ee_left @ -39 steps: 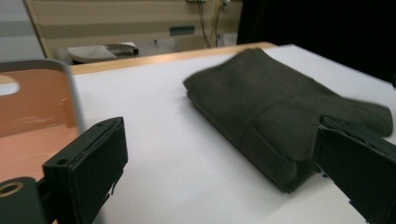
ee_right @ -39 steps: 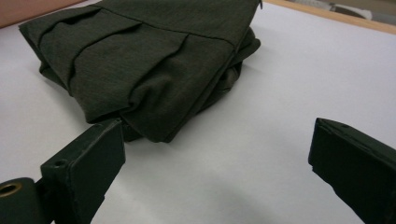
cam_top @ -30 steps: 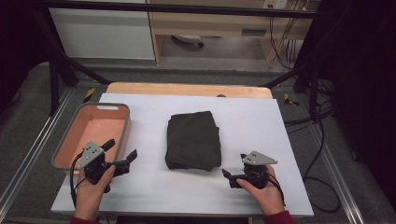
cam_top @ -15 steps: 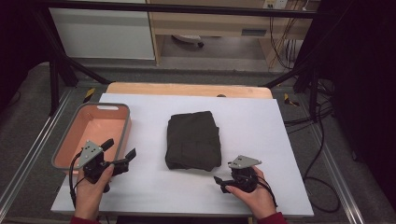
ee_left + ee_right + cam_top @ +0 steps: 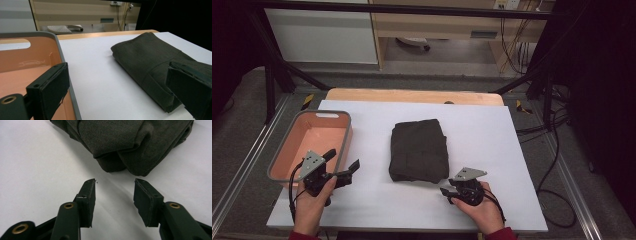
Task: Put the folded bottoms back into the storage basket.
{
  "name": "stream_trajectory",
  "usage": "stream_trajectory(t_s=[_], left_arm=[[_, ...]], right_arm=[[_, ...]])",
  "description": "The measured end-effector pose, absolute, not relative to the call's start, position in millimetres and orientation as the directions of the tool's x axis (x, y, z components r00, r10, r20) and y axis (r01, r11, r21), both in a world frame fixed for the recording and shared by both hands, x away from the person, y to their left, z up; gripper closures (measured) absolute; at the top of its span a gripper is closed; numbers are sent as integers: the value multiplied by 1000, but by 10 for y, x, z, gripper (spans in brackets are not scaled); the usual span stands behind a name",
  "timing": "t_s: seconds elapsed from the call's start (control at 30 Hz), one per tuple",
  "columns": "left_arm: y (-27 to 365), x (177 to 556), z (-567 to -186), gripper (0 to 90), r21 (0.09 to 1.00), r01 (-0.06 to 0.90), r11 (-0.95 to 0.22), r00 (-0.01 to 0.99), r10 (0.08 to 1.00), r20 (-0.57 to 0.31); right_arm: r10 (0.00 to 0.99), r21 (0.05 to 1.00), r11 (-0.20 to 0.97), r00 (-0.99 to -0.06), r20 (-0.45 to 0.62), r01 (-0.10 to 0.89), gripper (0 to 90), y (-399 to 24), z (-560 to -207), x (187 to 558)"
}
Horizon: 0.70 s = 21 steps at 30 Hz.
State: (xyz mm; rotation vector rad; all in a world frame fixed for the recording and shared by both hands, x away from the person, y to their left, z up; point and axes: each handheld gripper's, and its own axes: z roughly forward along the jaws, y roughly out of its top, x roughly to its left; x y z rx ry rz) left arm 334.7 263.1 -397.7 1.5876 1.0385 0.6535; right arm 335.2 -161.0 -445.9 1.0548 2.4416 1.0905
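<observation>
On the white desk (image 5: 512,150) we see a folded dark cloth (image 5: 419,150) lying flat near the middle, with a salmon-coloured bin with a grey rim (image 5: 302,130) at the desk's left edge. Our right claw (image 5: 446,192) sits low over the desk just short of the cloth's near right corner, held in the right hand (image 5: 479,205), and points toward that corner. Its jaws have just been closing, yet they stand apart, with bare desk between them and nothing clamped; in the right gripper view the right claw (image 5: 115,192) shows the cloth's bunched corner (image 5: 125,147) just beyond its fingertips (image 5: 90,187), apart from them. Our left claw (image 5: 343,162) rests in the left hand (image 5: 309,207) beside the bin's near right corner, well apart from the cloth. Its jaws are spread wide and empty; in the left gripper view one black pad lies over the bin's rim (image 5: 58,50) and the other shows in front of the cloth's near end (image 5: 150,57), while white desk lies between them. A bare wooden strip (image 5: 412,95) runs along the desk's far edge.
</observation>
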Motion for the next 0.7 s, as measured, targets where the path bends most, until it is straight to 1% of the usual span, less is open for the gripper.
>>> stream_trajectory(t_s=[0.13, 0.23, 0.33, 0.47, 0.5, 0.53, 0.57, 0.6, 0.7], left_arm=[[2625, 3350, -3979, 59, 957, 286, -42, 467, 878, -101], [2620, 3351, -3981, 59, 957, 287, -45, 467, 879, -99], [2614, 3351, -3981, 60, 957, 285, -45, 467, 879, -98], [2606, 3350, -3982, 62, 957, 285, -48, 469, 878, -96], [2605, 3350, -3982, 62, 958, 284, -48, 469, 878, -95], [2604, 3350, -3982, 62, 957, 285, -49, 470, 878, -95], [2604, 3350, -3982, 62, 957, 285, -49, 469, 878, -95], [2604, 3351, -3983, 63, 957, 286, -50, 468, 879, -94], [2605, 3350, -3982, 65, 957, 286, -48, 467, 879, -95]], right_arm=[[704, 728, 445, -706, 74, 521, 546, -1549, -4494, 3404], [698, 726, 453, -712, 72, 517, 543, -1494, -4517, 3441], [707, 727, 461, -706, 45, 508, 501, -1388, -4545, 3502], [717, 731, 470, -697, 11, 495, 500, -1315, -4560, 3521], [717, 732, 476, -697, -1, 488, 531, -1298, -4560, 3524], [718, 737, 476, -696, -9, 481, 604, -1278, -4561, 3533], [718, 737, 476, -696, -9, 481, 604, -1278, -4561, 3533], [717, 744, 471, -698, -9, 474, 679, -1276, -4564, 3553], [710, 752, 472, -704, -15, 461, 762, -1278, -4558, 3554]])
